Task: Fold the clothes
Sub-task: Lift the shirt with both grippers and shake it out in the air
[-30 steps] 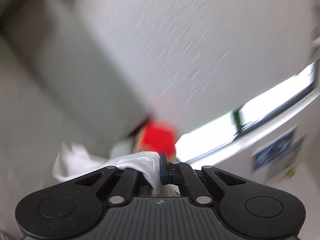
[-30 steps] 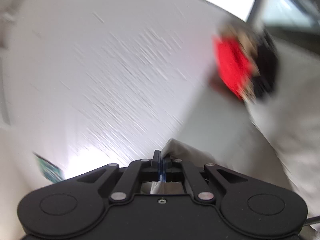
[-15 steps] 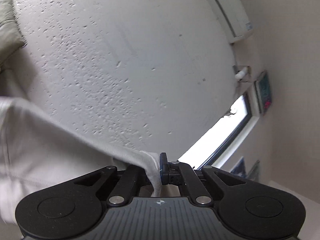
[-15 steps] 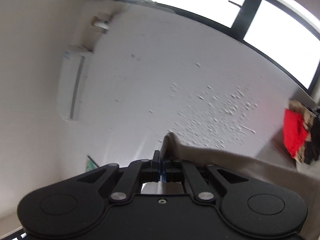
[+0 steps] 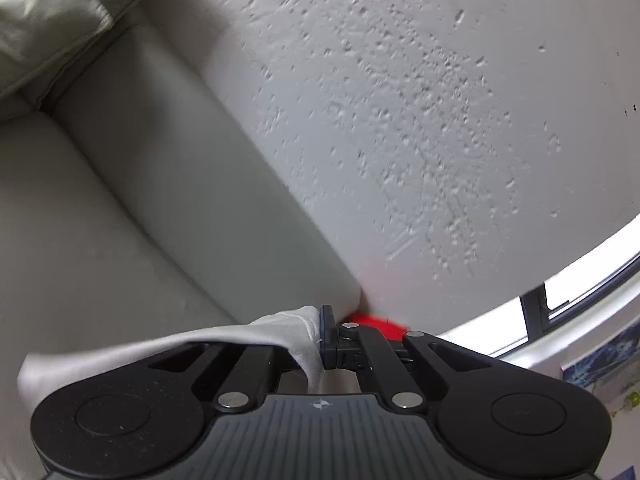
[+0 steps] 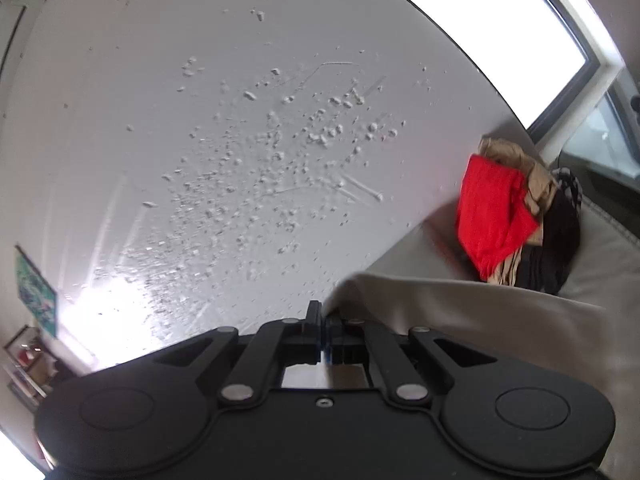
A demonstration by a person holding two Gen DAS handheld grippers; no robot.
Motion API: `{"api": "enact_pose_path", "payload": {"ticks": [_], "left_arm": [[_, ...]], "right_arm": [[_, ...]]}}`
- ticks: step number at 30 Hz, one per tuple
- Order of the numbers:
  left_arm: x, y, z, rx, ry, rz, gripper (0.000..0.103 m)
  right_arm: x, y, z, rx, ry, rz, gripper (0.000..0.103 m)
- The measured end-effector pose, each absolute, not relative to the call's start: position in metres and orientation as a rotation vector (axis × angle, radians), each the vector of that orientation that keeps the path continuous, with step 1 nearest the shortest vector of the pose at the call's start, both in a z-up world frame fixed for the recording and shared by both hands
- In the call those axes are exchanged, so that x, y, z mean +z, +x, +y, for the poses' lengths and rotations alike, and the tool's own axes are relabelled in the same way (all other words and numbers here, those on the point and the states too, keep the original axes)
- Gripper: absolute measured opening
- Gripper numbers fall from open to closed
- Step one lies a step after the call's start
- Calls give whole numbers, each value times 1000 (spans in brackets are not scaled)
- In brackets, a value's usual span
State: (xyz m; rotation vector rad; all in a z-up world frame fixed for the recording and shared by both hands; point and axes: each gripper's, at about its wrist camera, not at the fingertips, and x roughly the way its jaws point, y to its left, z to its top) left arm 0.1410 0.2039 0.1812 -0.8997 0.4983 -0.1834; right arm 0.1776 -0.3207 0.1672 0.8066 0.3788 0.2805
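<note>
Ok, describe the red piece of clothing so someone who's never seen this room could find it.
Find the grey sofa against the pitted white wall. A heap of clothes sits at its end near the window. The red garment drapes its wall side, the only bright piece beside tan and black ones.

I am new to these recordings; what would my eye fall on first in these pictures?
Probably the red garment, bright on a pile of clothes at the sofa's far end, right in the right wrist view. Next, the pale cloth: the left gripper and the right gripper each pinch an edge. Behind everything stands a rough white wall.
</note>
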Motion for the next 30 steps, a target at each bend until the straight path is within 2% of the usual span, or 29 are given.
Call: {"api": "enact_pose_path", "payload": {"ticks": [5, 9, 13, 20, 23, 27, 30], "left_arm": [[262, 136, 196, -261, -736, 302, 0], [252, 134, 181, -264, -666, 274, 0], [179, 147, 171, -214, -625, 351, 0], [6, 156, 187, -68, -719, 665, 0], [-53, 150, 194, 11, -727, 776, 0], [-95, 136, 200, 54, -775, 876, 0], [-86, 131, 202, 47, -783, 878, 0]], "right_arm": [[210, 186, -326, 319, 750, 227, 2], [190, 174, -330, 341, 723, 225, 2], [116, 179, -325, 311, 741, 357, 2], [-41, 183, -307, 218, 813, 676, 2], [-93, 175, -299, 175, 838, 799, 2], [-126, 162, -288, 119, 798, 922, 2], [-122, 155, -283, 99, 738, 950, 2]]}}
